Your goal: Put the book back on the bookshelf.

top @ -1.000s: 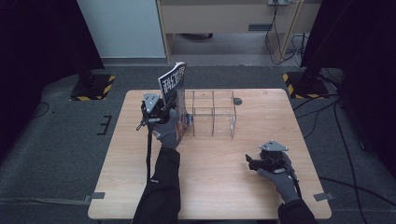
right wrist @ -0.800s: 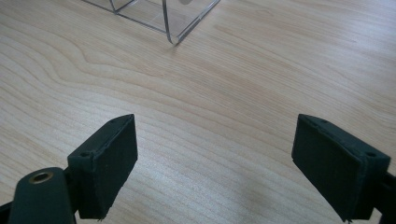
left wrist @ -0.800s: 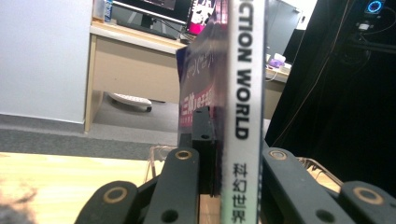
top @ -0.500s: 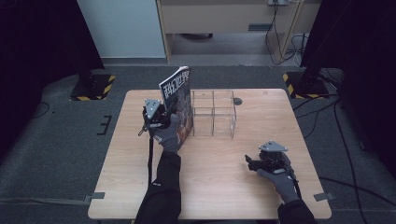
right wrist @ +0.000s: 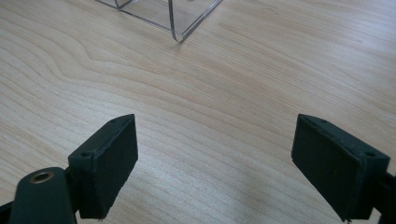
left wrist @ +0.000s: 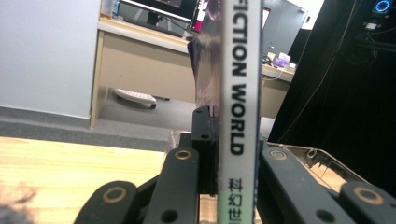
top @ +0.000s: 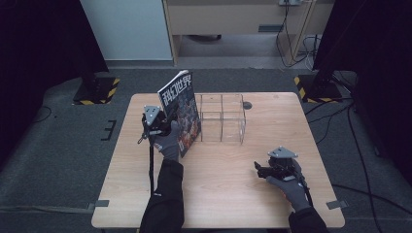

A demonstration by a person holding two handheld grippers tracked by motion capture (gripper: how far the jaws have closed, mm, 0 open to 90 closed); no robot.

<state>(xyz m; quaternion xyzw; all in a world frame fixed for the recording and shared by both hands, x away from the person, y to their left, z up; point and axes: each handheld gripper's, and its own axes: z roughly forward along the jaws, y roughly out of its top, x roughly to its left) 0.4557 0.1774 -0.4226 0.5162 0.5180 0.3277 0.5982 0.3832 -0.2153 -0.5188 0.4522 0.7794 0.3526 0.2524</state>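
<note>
A magazine [top: 180, 109] with a dark illustrated cover stands upright off the table, just left of a clear plastic rack [top: 221, 119]. My left gripper [top: 164, 127] is shut on its lower spine edge. In the left gripper view the white spine [left wrist: 238, 93], printed "FICTION WORLD", rises between the two jaws of my left gripper [left wrist: 229, 158], which clamp it from both sides. My right gripper [top: 260, 171] rests low over the table's near right part, open, with bare wood between its pads [right wrist: 107, 158]. The right gripper [right wrist: 215, 158] points toward the rack's corner [right wrist: 177, 23].
The light wooden table [top: 223, 194] stands on grey carpet. The rack has several open compartments and sits at the table's far middle. A small dark disc [top: 247, 105] lies behind the rack. A desk [top: 233, 19] and black stands are beyond the table.
The left hand has shifted the magazine slightly lower and turned it, so more of the cover faces the high camera. The right gripper has stayed put.
</note>
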